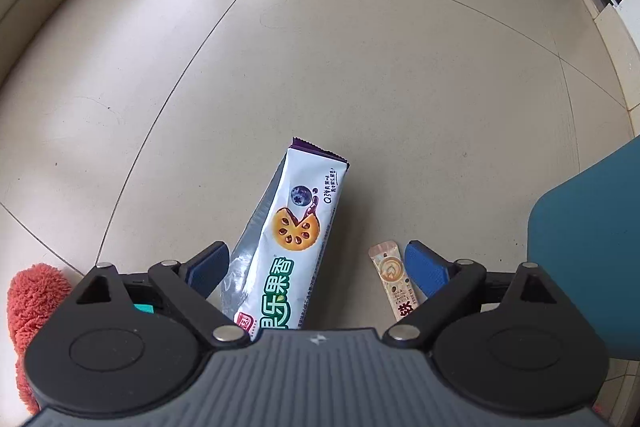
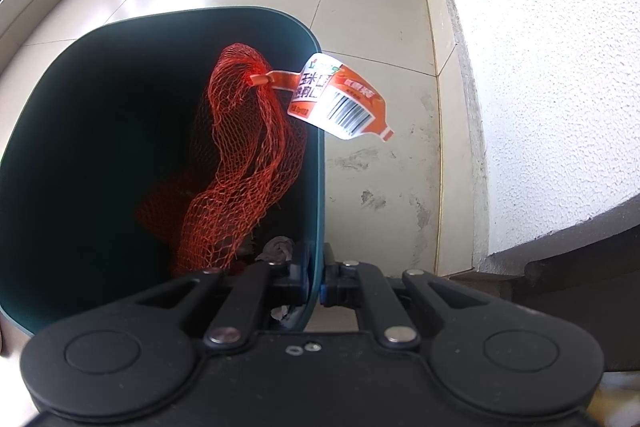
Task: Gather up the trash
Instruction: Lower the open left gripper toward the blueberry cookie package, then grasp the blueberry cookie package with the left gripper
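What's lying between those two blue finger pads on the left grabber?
In the left wrist view, the open left gripper has a white biscuit wrapper on the floor tiles between its pads, untouched. A small coffee sachet lies beside the right-hand pad.

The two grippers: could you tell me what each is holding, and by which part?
The right gripper is shut on the teal bin, pinching its rim wall. The left gripper holds nothing; it is open over the biscuit wrapper.

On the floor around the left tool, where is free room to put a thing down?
Free: the broad tiled floor beyond the biscuit wrapper, up to the wall skirting. Crowded: near the left tool, where the wrapper, the small coffee sachet, the teal bin and an orange mop head lie close.
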`<state>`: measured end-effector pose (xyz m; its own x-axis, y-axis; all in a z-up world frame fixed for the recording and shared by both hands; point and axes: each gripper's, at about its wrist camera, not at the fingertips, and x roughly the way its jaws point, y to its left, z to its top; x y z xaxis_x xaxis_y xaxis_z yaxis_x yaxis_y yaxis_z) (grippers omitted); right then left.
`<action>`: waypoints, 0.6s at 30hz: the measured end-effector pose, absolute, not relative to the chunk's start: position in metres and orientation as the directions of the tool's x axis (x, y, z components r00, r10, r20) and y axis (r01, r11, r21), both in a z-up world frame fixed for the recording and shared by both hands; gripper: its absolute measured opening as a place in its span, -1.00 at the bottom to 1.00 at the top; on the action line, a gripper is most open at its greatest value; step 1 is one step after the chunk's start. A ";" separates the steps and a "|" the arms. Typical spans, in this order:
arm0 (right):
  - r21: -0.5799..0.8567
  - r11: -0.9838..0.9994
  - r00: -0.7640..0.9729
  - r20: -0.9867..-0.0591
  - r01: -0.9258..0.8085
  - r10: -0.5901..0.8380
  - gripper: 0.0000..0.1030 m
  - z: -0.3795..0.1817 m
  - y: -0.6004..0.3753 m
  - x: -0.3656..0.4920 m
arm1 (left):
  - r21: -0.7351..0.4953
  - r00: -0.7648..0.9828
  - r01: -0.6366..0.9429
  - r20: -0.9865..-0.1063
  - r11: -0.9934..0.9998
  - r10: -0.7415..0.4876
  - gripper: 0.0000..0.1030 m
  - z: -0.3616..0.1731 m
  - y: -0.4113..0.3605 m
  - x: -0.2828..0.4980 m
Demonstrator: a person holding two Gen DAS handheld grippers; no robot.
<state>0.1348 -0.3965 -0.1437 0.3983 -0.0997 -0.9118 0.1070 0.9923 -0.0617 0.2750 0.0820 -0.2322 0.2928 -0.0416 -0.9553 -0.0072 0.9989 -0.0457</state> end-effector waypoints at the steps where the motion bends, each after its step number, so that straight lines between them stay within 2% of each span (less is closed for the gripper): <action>1: -0.063 0.993 0.396 -0.913 0.103 -0.099 -0.90 -0.144 -0.396 0.135 | -0.046 0.283 -0.008 -0.958 0.999 -0.042 0.85 -0.240 0.083 0.279; 6: -0.065 0.994 0.375 -0.922 0.085 -0.092 -0.89 -0.151 -0.395 0.136 | 0.015 0.240 0.024 -0.971 1.000 0.009 0.85 -0.278 0.080 0.295; 11: -0.070 0.994 0.366 -0.926 0.084 -0.096 -0.89 -0.154 -0.394 0.138 | 0.019 0.181 -0.004 -0.983 1.000 0.020 0.85 -0.310 0.085 0.304; 18: -0.070 0.994 0.353 -0.931 0.085 -0.096 -0.89 -0.159 -0.395 0.142 | 0.043 0.176 -0.020 -0.983 0.999 0.046 0.84 -0.324 0.086 0.305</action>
